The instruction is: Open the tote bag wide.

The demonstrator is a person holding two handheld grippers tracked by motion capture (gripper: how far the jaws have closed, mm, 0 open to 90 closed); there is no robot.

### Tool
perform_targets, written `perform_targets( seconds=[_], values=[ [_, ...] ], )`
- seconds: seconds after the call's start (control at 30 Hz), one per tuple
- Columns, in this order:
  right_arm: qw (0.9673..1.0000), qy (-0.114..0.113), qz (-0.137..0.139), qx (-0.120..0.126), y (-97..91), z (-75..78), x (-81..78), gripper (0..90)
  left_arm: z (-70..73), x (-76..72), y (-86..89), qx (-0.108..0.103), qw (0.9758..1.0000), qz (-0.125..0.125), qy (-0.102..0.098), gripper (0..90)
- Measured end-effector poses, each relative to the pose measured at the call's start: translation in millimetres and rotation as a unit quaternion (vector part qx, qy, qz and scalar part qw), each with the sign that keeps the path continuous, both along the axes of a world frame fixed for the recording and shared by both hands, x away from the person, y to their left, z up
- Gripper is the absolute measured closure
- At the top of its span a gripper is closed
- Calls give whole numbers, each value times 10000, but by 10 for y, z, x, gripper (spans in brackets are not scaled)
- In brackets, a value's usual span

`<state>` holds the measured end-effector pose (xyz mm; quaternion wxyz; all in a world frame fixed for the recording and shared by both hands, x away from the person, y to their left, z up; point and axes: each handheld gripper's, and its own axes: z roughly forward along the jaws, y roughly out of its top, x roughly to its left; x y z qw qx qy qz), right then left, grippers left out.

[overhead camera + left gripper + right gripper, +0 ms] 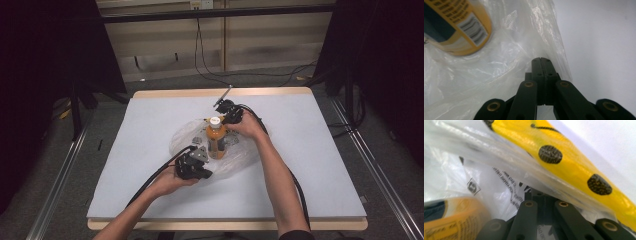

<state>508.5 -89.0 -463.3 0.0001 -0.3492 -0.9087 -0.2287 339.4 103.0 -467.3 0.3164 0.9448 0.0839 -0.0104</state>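
The clear plastic bag (225,157) is lying mid-table (320,165) around an orange bottle (215,137) and a yellow black-spotted packet (574,162); it looks thin, limp and slippery, so pinching its rim should work best. The left tool (540,60) is clenching the film's edge, and the right tool (231,118), jaws together, is seemingly nipping the far rim.

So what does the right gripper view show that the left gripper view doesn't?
Right gripper view alone: a yellow soft item with dark round spots under the film, and black print on the plastic.

Left gripper view alone: a barcode on the label, and the bare pale grey table top beside the bag.

Both: the crinkled clear plastic bag, the orange-labelled bottle, and closed black jaws, apparently pinching the bag.
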Motion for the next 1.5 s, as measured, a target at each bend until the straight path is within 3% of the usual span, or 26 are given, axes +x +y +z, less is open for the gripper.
perform_targets(
  seconds=[0.03,0.07,0.13,0.2,0.33,0.53,0.6,0.87,1.07,1.17,1.2,1.27,1.37,1.5],
  values=[
    [9999,-24,-140,12,-2,-2,18,900,13,-1,7,60,9999,-93,80,900],
    [9999,-24,-140,12,-2,-2,18,900,-8,-25,-1,-35,10000,-1,-65,900],
    [9993,-66,-362,108,-17,-18,54,900,-4,-30,-2,-5,10000,-42,-51,900],
    [9991,-102,-412,84,-8,-19,63,900,-5,-29,-1,-7,10000,-44,-51,900],
    [9991,-162,-403,-40,27,-11,77,900,0,-21,8,9,10000,-56,22,900],
    [9988,-200,-455,-48,38,-16,139,900,0,-69,5,25,10000,-78,-50,900],
    [9985,-217,-493,-36,41,-19,145,900,21,-68,10,125,9997,-182,59,900],
    [9971,-416,-611,-180,79,-17,171,900,2,-67,20,25,10000,-89,-9,900],
    [9963,-471,-710,-64,70,-31,197,900,-5,-49,27,-23,10000,-62,-53,900],
    [9969,-488,-555,-259,108,-9,185,900,-2,-19,38,-26,10000,-21,39,900],
    [9969,-488,-555,-259,108,-9,185,900,-15,-6,41,-93,9999,61,-19,900],
    [9982,-423,-350,-227,144,-1,136,900,-26,65,83,-181,9995,233,79,900],
    [9985,-411,-234,-267,165,13,99,900,-29,84,117,-261,9992,290,71,900],
    [9986,-520,-120,-33,127,164,19,900,47,110,176,-487,9981,366,104,900]
  ],
)
